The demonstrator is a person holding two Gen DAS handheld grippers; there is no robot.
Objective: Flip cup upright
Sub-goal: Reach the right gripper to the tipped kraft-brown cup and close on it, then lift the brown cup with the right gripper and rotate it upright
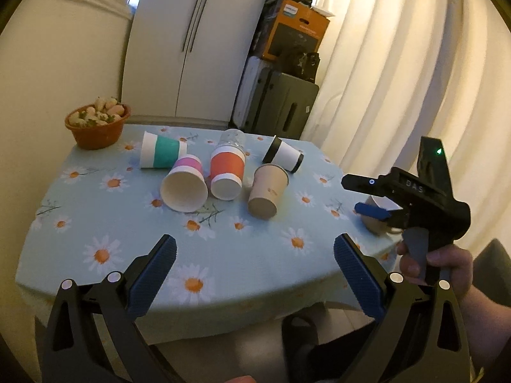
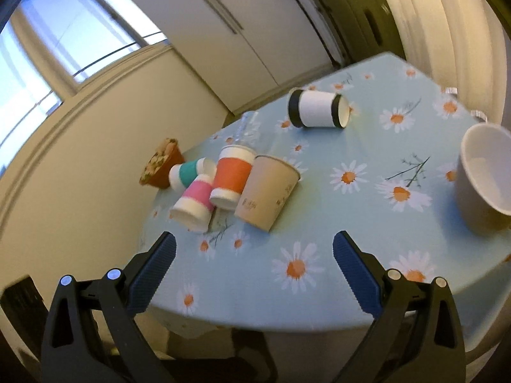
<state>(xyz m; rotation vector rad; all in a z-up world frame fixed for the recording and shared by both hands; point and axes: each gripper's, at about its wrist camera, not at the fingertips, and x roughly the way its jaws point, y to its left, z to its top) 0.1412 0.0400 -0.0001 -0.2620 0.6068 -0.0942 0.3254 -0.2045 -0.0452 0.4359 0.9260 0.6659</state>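
Several paper cups lie on their sides on the daisy tablecloth: a teal one, a pink one, an orange one, a tan one and a black-and-white one. In the right wrist view they are the teal, pink, orange, tan and black-and-white cups. My left gripper is open and empty over the near table edge. My right gripper is open and empty, and also shows at the right of the left wrist view.
An orange bowl of pale fruit stands at the far left corner. A clear plastic cup lies behind the orange cup. A grey mug stands at the table's right side. Behind are a white cupboard, stacked boxes and curtains.
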